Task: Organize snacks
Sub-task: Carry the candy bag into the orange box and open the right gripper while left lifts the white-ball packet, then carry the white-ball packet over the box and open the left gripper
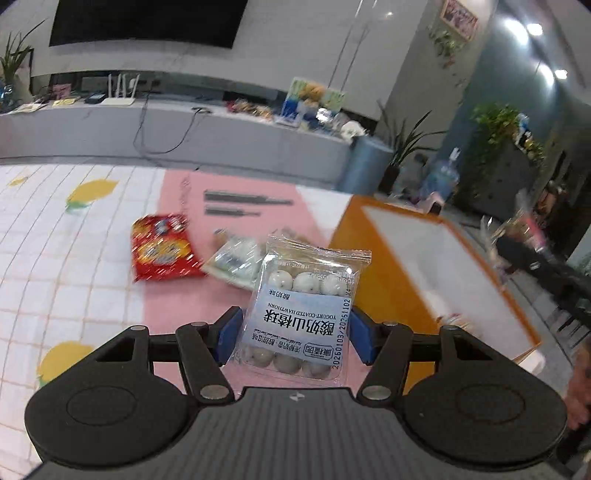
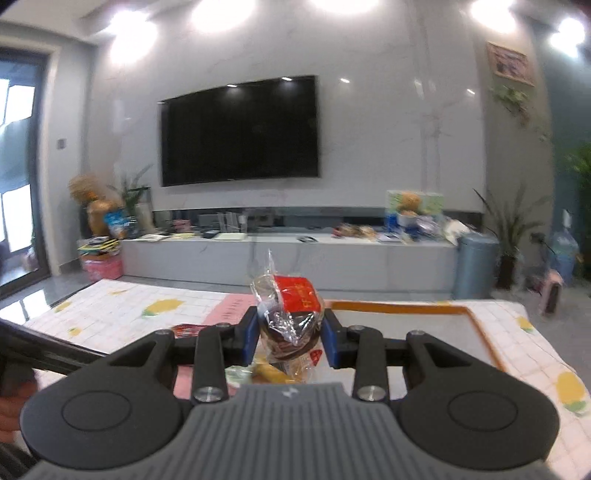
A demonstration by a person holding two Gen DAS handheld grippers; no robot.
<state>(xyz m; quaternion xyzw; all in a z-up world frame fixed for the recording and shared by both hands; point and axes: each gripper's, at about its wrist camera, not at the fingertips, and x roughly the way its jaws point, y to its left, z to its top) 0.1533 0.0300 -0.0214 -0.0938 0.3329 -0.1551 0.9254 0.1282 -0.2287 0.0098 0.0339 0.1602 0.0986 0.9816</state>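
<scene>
My left gripper (image 1: 295,328) holds a clear pack of white yogurt hawthorn balls (image 1: 303,314) between its blue pads, up above the pink mat (image 1: 177,295). My right gripper (image 2: 290,334) squeezes a crinkly wrapped snack with a red label (image 2: 291,314), jaws close together. A red snack bag (image 1: 162,253) and a pale packet (image 1: 236,258) lie on the mat. The orange-rimmed tray (image 1: 369,266) sits just to the right

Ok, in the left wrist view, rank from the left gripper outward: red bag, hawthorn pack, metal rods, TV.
1. Hawthorn pack: clamped in the left gripper.
2. Red bag: on the cloth, ahead left.
3. Metal rods: farther along the pink strip.
4. TV: back wall.
</scene>
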